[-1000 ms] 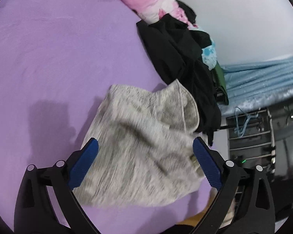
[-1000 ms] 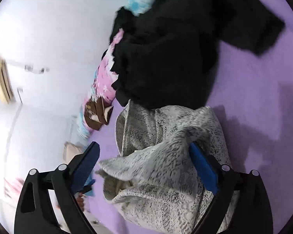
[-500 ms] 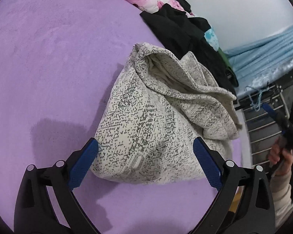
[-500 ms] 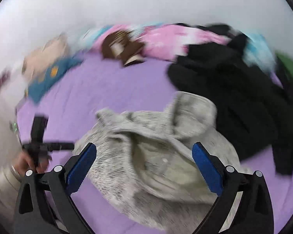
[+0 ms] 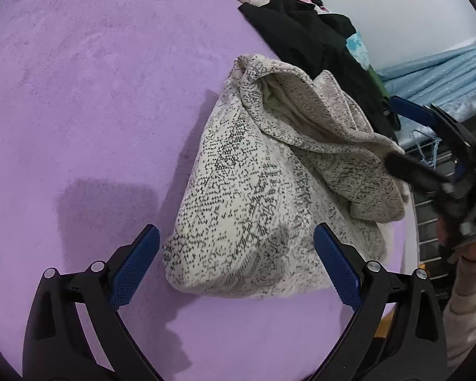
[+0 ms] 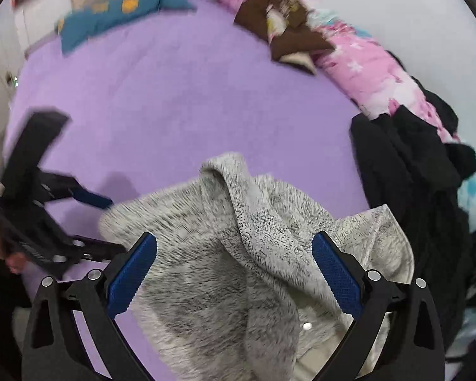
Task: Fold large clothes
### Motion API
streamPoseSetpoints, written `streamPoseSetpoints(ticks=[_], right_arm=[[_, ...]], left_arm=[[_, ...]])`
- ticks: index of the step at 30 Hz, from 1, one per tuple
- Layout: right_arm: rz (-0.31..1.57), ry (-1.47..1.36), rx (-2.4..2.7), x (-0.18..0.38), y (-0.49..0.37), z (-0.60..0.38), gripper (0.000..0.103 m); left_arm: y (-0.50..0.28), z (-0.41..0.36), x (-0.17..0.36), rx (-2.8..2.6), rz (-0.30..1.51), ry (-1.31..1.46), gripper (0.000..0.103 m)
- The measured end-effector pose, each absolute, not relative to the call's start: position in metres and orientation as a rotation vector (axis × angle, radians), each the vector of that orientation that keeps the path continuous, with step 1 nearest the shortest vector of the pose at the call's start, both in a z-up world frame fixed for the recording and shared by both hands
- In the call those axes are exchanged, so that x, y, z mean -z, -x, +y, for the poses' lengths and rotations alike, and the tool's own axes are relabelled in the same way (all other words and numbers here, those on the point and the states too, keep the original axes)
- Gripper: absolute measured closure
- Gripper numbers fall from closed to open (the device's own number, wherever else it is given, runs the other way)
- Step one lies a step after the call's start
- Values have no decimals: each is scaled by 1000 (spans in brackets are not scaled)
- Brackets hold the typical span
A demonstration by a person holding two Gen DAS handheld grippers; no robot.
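On the purple plush bed (image 5: 95, 101) lay the crumpled grey-and-white speckled knit garment (image 5: 263, 190), bunched in a heap just ahead of both our claws, its long axis running away from the left claw (image 5: 236, 270) toward the black clothes pile (image 5: 317, 41). We held the left claw wide open and empty over the garment's near edge. The right claw (image 6: 234, 273) was equally spread with nothing pinched, low over its folds and, we judged, nearer the cloth.

Cream sweater (image 5: 254, 190) with black speckles on a purple bed (image 5: 95, 95), next to black clothes (image 5: 304, 35) and a pink floral blanket (image 6: 374, 73).
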State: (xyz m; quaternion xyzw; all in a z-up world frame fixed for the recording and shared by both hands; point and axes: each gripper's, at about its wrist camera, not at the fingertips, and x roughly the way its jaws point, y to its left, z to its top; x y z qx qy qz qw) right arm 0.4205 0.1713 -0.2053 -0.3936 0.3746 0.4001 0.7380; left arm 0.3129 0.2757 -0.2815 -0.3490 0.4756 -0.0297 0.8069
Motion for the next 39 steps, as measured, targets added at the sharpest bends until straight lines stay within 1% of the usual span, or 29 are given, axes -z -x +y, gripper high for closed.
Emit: streamPoseSetpoints(ticks=[5,8,11,13,19,23,25,29,31,39], right_arm=[[861,1083,-830,241,-423,191,7],[864,1159,-768,257,-433,193,7],[885,1181,-716,269,-449,196,7],[866,1198,-678,273,-458,200,8],[869,1088,-557,260,-515,210,8],[827,1098,-395,269,-545,212,8],[841,1079,-334,274,-560,209,8],[864,961,-398,258,-557,192,8],[838,947,-443,246,-543,176,8],[880,782,-663,193,-497,65,7]], left_arm=[[-316,273,283,69,1036,746,9],[-317,269,286,73,1057,726,9],[-318,268,294,68,1086,725,9],[-319,266,298,61,1105,707,9],[-323,262,303,55,1126,698,9],[-325,258,305,42,1135,689,9],[-324,256,303,44,1135,674,9],[-325,255,290,29,1105,646,9],[-326,254,283,21,1084,645,9],[-331,236,254,70,977,574,9]])
